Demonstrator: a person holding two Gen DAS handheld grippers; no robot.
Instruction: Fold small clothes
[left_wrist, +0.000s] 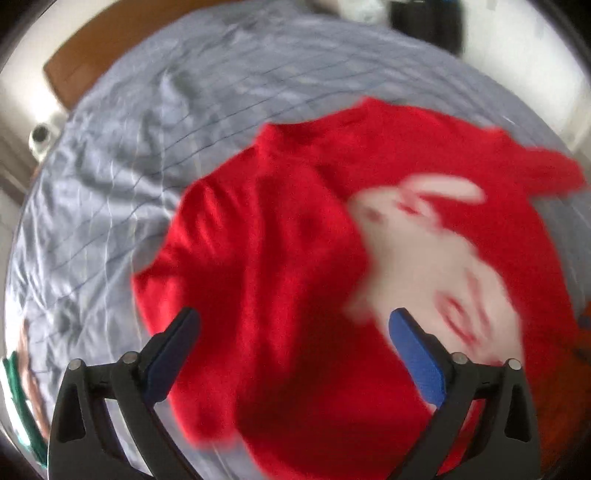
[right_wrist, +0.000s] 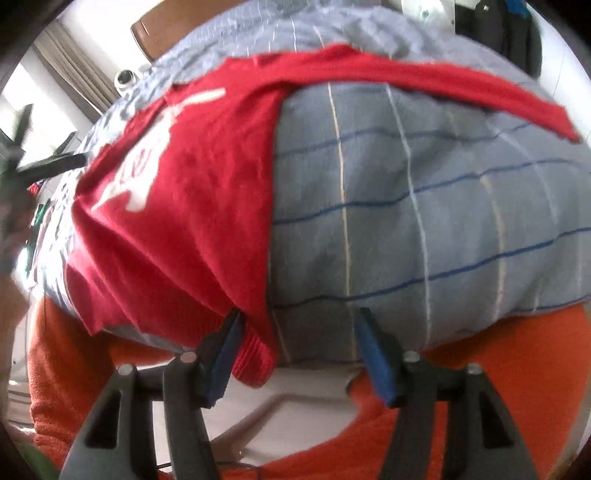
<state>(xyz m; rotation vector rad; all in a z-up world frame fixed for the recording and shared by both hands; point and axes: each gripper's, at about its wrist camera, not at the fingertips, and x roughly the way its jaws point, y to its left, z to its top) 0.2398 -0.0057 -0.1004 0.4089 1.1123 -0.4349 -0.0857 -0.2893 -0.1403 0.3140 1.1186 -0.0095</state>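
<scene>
I see the red shirt (left_wrist: 295, 236) spread on the bed (left_wrist: 122, 177), its white print (left_wrist: 417, 251) running centre to lower right. My left gripper (left_wrist: 294, 321) gapes above it, empty; right gripper (right_wrist: 299, 325) gapes too, one pad touching the hem.

Red shirt (left_wrist: 288, 229) with white print; grey-blue checked bedcover (right_wrist: 424, 206).

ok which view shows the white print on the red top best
The left wrist view: the white print faces the camera, large and nearly whole on the red top, though motion-blurred. The right wrist view shows the print smaller, at a slant, partly creased into folds.
</scene>
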